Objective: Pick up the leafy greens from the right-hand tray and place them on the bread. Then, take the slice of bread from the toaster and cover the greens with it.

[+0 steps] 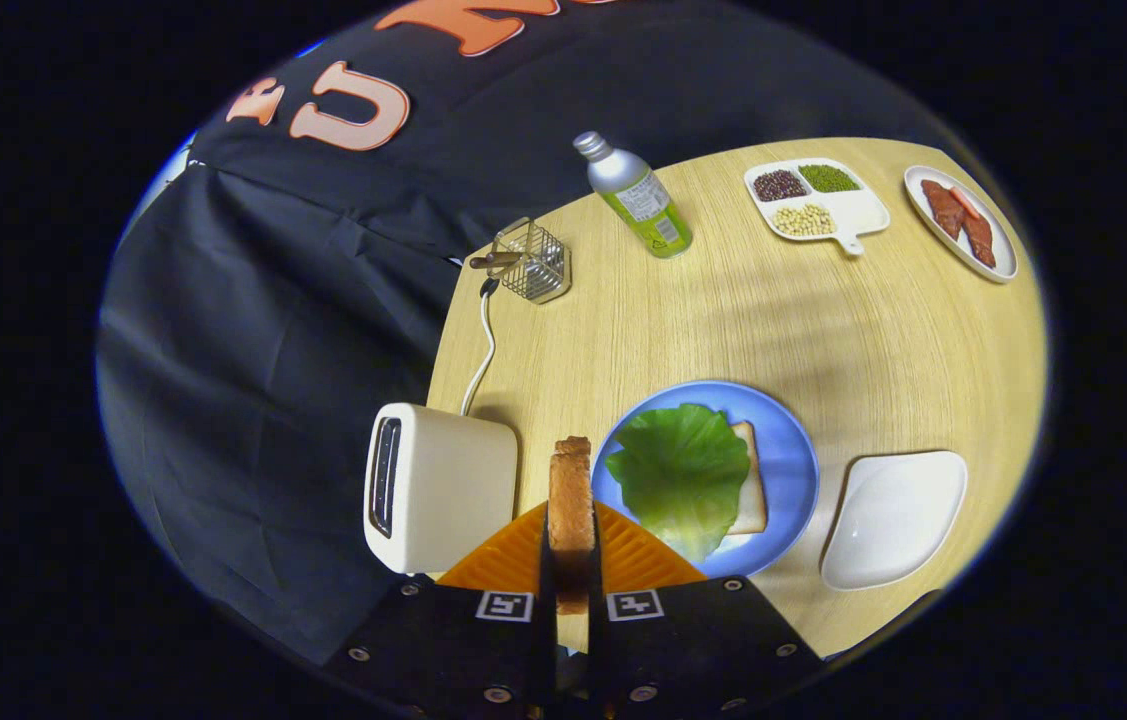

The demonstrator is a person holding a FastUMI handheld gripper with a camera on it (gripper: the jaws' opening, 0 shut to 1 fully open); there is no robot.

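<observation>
Fingers [571,575] clamped on the toast slice [571,505], held edge-on above the worktop [723,320] between toaster [438,487] and blue plate [791,455]. Risk: slice drops tilted or off-centre, dragging the lettuce [680,475] off the lower bread [751,495].

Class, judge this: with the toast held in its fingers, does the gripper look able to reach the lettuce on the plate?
Probably yes: the gripper, shut on the toast, has nothing between it and the lettuce just ahead.
</observation>
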